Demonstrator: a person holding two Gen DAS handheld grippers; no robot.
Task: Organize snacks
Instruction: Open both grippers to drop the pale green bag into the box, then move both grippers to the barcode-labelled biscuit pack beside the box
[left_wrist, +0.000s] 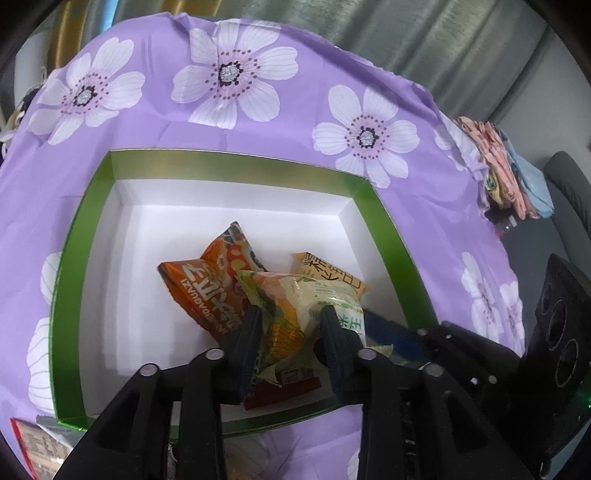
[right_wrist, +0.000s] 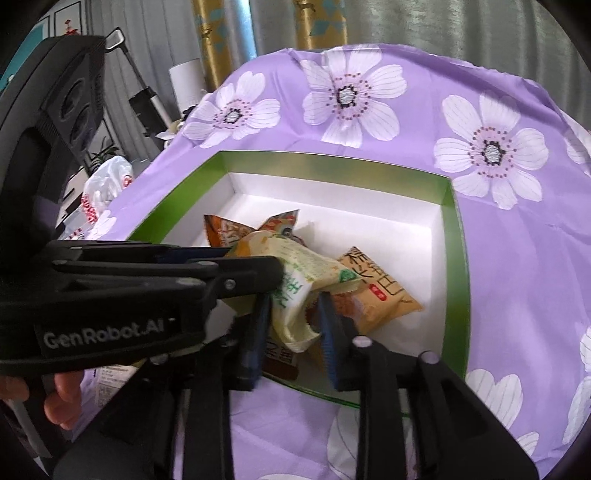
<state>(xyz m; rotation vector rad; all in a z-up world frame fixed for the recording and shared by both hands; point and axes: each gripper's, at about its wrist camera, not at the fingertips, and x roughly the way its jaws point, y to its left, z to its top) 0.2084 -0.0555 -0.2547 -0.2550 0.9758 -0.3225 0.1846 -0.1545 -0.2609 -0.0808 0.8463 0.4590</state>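
Observation:
A green box with a white inside (left_wrist: 388, 229) (right_wrist: 458, 258) sits on the purple flowered cloth. In it lie an orange snack bag (left_wrist: 207, 284) (right_wrist: 221, 230) and a tan packet with black characters (left_wrist: 332, 275) (right_wrist: 380, 291). My left gripper (left_wrist: 291, 325) (right_wrist: 258, 258) is shut on a pale green and yellow corn snack bag (left_wrist: 295, 314) (right_wrist: 295, 273), held over the box. My right gripper (right_wrist: 295, 325) has its jaws on either side of the same bag's lower end, near a dark brown packet (right_wrist: 280, 360) (left_wrist: 280, 387).
The purple flowered cloth (left_wrist: 258, 122) (right_wrist: 517, 240) covers the table. A red and white packet (left_wrist: 33, 450) lies at the near left edge. Folded fabrics (left_wrist: 509, 173) sit at the right edge. A white plastic bag (right_wrist: 107, 184) and a stand are left of the table.

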